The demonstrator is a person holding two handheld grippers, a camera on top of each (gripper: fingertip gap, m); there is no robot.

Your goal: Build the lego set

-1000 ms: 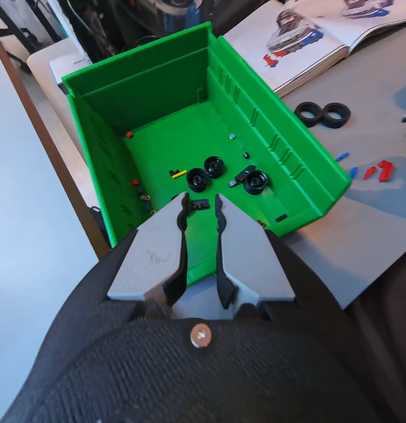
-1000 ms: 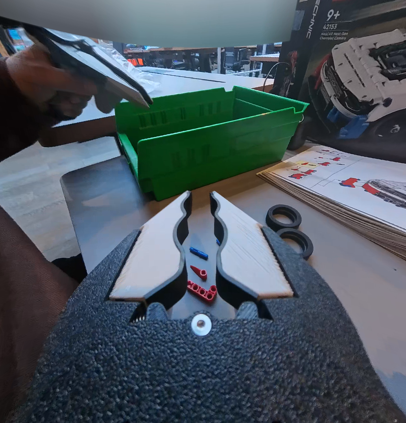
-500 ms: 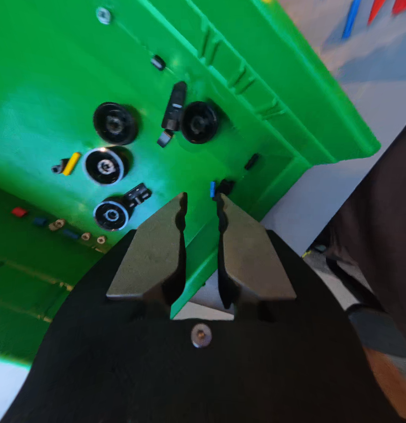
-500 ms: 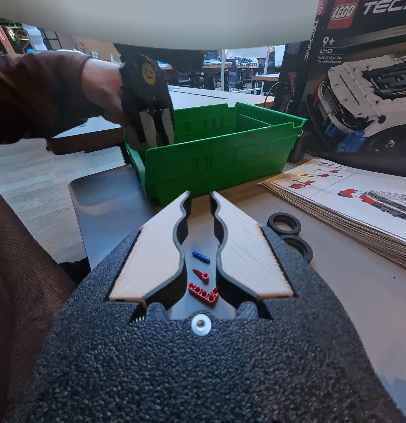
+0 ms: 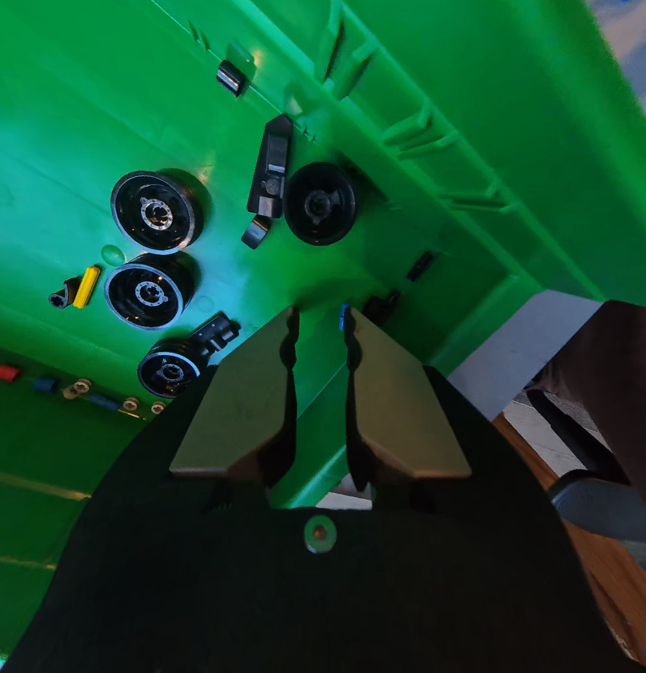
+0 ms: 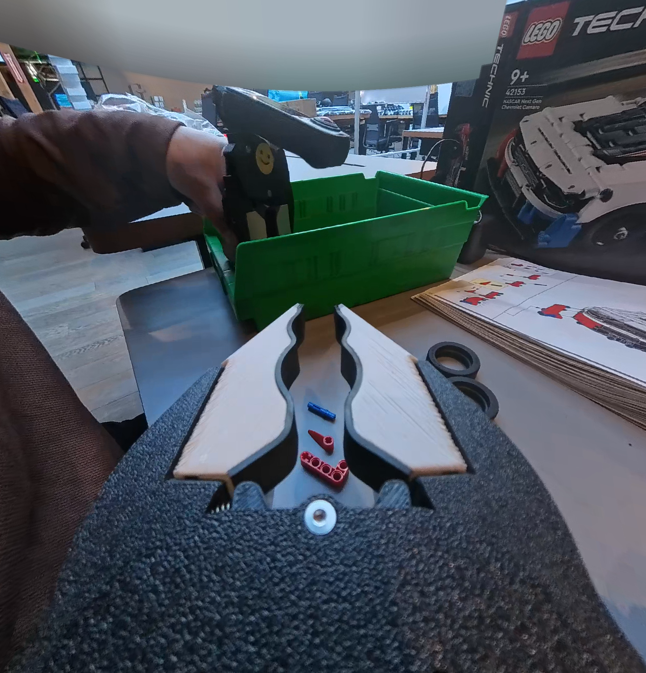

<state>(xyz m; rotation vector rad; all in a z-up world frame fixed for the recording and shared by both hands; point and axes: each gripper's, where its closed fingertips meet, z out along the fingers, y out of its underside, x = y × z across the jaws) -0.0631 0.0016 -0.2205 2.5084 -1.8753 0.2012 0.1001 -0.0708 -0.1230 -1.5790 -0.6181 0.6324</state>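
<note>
Left wrist: left gripper [image 5: 319, 320] fingers part open, empty, inside bin [image 5: 460, 91] over loose wheels [image 5: 157, 212] and blue pin [image 5: 343, 316]; right wrist: right gripper [image 6: 318, 317] part open, empty, above red beam [image 6: 325, 469] on tabletop [image 6: 532, 455], tyres [image 6: 453, 358] unmounted near manual [image 6: 569, 320] — build barely started.

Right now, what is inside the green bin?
The green bin holds four black wheels, a yellow pin and small loose pieces. The left gripper covers the near corner.
</note>
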